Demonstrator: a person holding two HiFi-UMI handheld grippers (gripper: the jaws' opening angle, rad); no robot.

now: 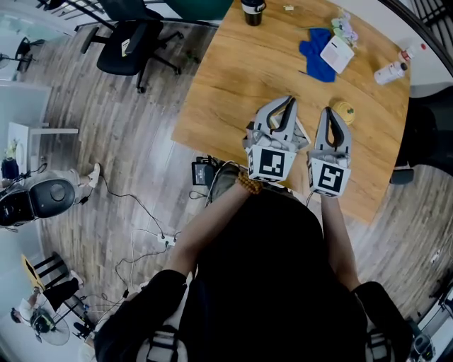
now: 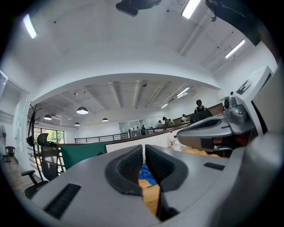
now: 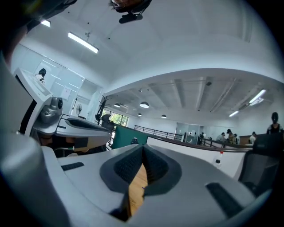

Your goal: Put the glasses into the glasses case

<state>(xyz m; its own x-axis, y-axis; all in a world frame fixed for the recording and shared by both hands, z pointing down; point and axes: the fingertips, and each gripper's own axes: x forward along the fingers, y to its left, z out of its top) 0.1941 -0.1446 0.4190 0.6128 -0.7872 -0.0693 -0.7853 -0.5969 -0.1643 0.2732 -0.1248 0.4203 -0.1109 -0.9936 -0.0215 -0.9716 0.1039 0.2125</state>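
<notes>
Both grippers are held level, side by side, above the wooden table [image 1: 233, 85]. My left gripper [image 1: 288, 103] has its jaws together with nothing between the pads; its own view shows the tips [image 2: 144, 148] meeting over a blue cloth [image 2: 146, 174]. My right gripper [image 1: 330, 113] is shut and empty too, its tips [image 3: 143, 148] closed over bare wood. A small yellowish object [image 1: 344, 110] lies on the table just right of the right gripper's tip. I cannot make out the glasses or a case in any view.
At the table's far side lie a blue cloth [image 1: 318, 53], a white card [image 1: 337, 54], a white bottle [image 1: 391, 71] and a dark cup [image 1: 253, 12]. A black office chair [image 1: 131, 42] stands left of the table. Cables [image 1: 141, 233] run across the floor.
</notes>
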